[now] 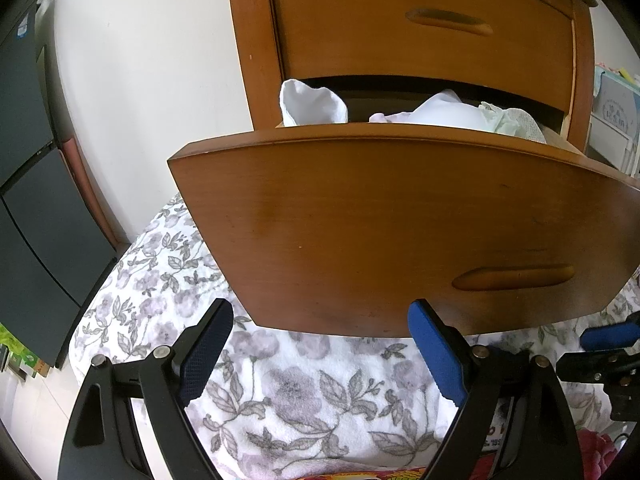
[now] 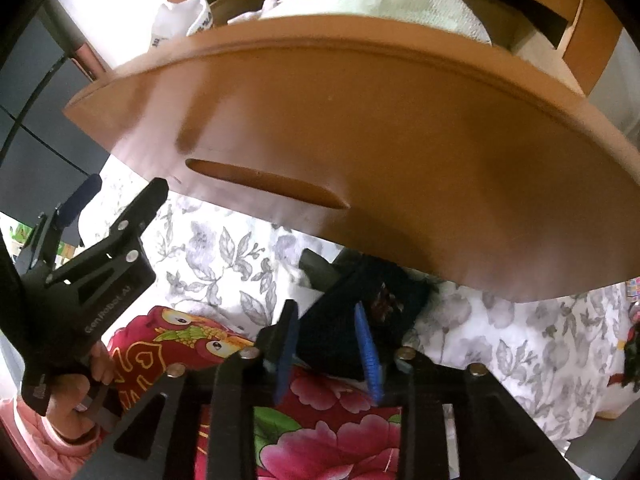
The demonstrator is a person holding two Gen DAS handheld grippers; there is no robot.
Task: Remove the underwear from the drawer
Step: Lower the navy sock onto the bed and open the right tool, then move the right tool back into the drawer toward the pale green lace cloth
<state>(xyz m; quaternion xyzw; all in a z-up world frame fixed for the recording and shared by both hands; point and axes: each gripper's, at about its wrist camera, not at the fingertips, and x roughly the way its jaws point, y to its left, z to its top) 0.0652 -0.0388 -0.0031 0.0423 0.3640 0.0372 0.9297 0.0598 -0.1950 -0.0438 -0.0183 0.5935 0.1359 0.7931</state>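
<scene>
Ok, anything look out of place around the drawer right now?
A dark garment lies crumpled on the floral bedcover under the open drawer front, not inside it. A white cloth also pokes up over the drawer's left corner. Nothing looks damaged.

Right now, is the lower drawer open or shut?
Open: the lower drawer juts out from the cabinet, with white clothes showing above its front.
</scene>
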